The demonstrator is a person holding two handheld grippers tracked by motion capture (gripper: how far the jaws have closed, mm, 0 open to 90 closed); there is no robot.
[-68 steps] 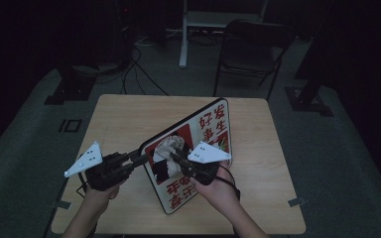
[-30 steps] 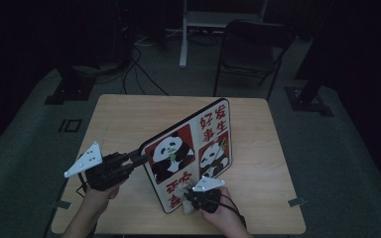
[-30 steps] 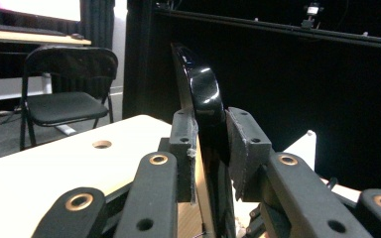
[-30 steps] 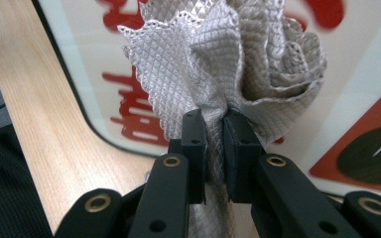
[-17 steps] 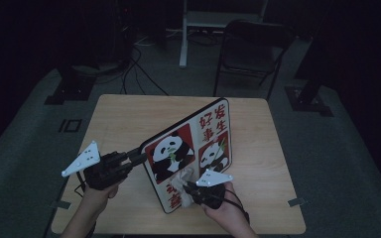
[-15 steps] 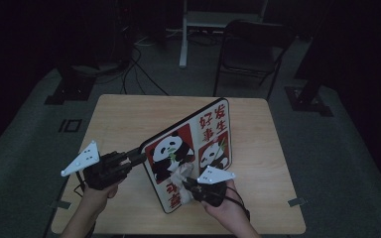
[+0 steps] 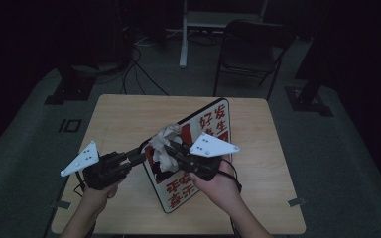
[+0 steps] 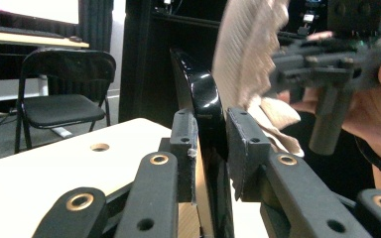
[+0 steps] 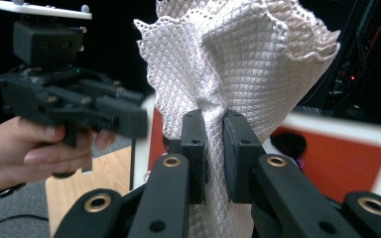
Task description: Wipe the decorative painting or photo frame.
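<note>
A white board (image 7: 213,124) printed with pandas and red characters stands tilted on edge on the wooden table (image 7: 124,114). My left gripper (image 7: 141,156) is shut on its left rim; in the left gripper view the pads (image 8: 243,144) clamp the glossy black edge (image 8: 198,94). My right gripper (image 7: 171,148) is shut on a crumpled off-white waffle cloth (image 7: 164,144), held against the board's upper left face. In the right gripper view the cloth (image 9: 243,54) fans out above the closed jaws of that gripper (image 9: 213,144), with the board (image 9: 337,158) behind it and the left gripper (image 9: 79,106) to one side.
A black folding chair (image 7: 250,49) stands beyond the table's far edge, next to a white stand leg (image 7: 183,34). Cables (image 7: 139,69) trail over the dark floor at the far left. Bare tabletop lies left and right of the board.
My right gripper has risen with the cloth from the board's lower edge to its upper left part. The left gripper and the board have stayed in place.
</note>
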